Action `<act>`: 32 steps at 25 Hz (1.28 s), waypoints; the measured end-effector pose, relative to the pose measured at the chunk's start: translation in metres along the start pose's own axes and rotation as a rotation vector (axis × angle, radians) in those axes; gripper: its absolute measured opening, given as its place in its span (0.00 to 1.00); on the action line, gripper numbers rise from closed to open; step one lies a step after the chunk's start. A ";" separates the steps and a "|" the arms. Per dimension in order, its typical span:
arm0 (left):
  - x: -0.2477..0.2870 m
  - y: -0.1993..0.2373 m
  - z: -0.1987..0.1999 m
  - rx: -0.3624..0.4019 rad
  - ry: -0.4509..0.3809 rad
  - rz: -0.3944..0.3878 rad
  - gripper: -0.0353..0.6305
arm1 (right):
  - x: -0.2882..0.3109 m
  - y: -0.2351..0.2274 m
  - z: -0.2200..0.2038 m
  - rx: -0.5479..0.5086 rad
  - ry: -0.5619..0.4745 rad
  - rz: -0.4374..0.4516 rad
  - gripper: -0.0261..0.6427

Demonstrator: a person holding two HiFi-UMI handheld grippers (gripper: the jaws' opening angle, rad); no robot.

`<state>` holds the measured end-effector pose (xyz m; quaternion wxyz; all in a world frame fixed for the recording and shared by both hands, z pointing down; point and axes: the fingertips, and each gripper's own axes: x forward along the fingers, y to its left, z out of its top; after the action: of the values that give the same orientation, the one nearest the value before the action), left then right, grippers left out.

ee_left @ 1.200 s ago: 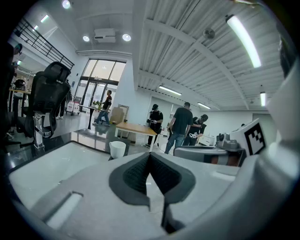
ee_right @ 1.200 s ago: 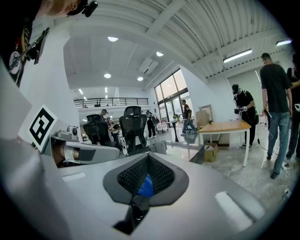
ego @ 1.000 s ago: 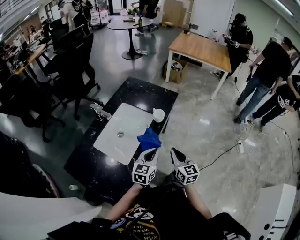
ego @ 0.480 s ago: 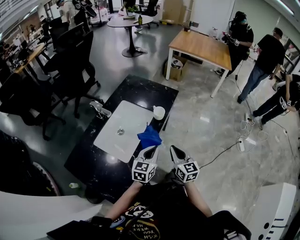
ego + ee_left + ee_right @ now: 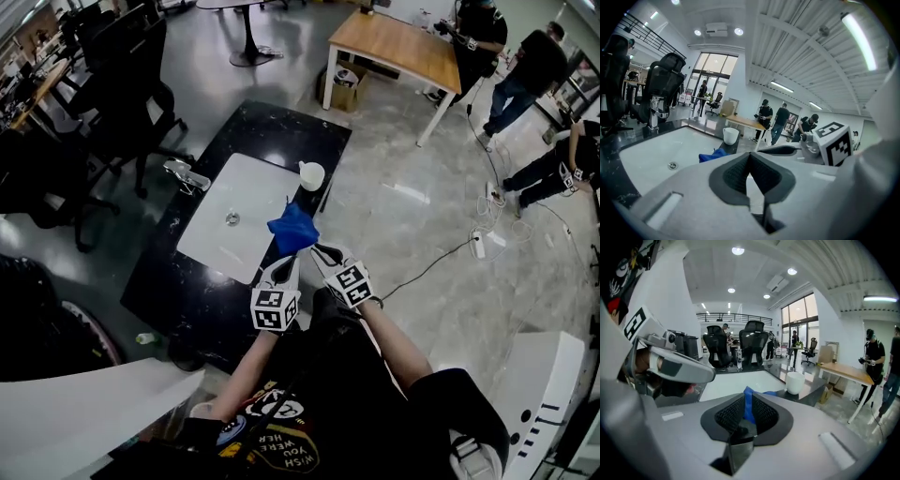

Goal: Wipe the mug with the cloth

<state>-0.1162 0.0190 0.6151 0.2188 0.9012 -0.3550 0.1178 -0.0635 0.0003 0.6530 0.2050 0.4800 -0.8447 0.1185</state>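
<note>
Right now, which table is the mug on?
The mug stands on the black table, beside its white mat; the wooden table beyond looks bare.

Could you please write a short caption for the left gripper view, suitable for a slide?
Left gripper, jaws together, facing a blue cloth and a white mug on the dark table.

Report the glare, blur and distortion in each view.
Head view: fisheye bends the room's edges; ceiling lights glare off the polished floor. Left gripper view: the strip light is blown out, with black vignette at the corners. Right gripper view: same vignette; the mug reads clear.
</note>
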 end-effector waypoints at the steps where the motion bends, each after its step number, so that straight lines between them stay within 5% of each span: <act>1: -0.001 0.004 -0.003 -0.003 0.000 0.010 0.06 | 0.008 0.002 0.001 -0.005 0.002 0.017 0.11; 9: 0.013 0.046 0.002 -0.044 -0.008 0.104 0.06 | 0.082 -0.013 0.003 0.058 0.059 0.099 0.25; 14: 0.039 0.068 -0.009 -0.066 0.041 0.166 0.06 | 0.127 -0.025 -0.015 -0.012 0.139 0.137 0.54; 16: 0.047 0.072 -0.011 -0.081 0.051 0.192 0.06 | 0.139 -0.026 -0.029 -0.045 0.197 0.163 0.57; 18: 0.056 0.078 -0.010 -0.096 0.052 0.221 0.06 | 0.144 -0.022 -0.044 -0.063 0.252 0.227 0.54; 21: 0.070 0.091 -0.002 -0.117 0.046 0.267 0.06 | 0.135 -0.012 -0.050 -0.121 0.266 0.369 0.24; 24: 0.089 0.102 0.015 -0.122 0.028 0.302 0.06 | 0.119 -0.028 -0.046 -0.100 0.259 0.461 0.22; 28: 0.121 0.106 0.040 -0.113 0.008 0.313 0.06 | 0.086 -0.110 -0.015 0.176 0.124 0.372 0.21; 32: 0.159 0.103 0.059 -0.064 0.021 0.299 0.06 | 0.067 -0.206 0.019 0.321 -0.064 0.180 0.21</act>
<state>-0.0693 -0.1699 0.6539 0.2312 0.8297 -0.4863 0.1471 0.0783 -0.1634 0.6678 0.0874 0.4326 -0.8605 0.2545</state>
